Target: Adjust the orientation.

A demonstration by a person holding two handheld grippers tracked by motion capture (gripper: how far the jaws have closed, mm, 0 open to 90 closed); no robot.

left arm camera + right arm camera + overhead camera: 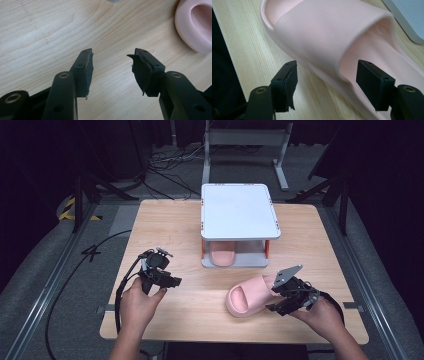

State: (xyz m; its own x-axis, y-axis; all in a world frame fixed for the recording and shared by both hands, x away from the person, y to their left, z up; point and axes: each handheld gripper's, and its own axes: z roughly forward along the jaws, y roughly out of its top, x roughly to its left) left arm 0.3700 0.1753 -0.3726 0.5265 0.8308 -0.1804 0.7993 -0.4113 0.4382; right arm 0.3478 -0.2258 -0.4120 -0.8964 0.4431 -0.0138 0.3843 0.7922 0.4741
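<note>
The right gripper (327,82) stands released, its fingers (287,85) straddling the pink slipper's (329,42) edge without pressing. The left gripper (112,72) is spread over bare surface (45,32).

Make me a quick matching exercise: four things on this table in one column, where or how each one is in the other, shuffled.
1. pink slipper
2. second slipper
3. left tool
4. right tool

A. on the lower level of the white shelf
B. open over bare wood of the table
C. open, jaws either side of a slipper's edge
D. lying on the tabletop near the front

Pairs: 1-D, 2-A, 3-B, 4-C
</note>
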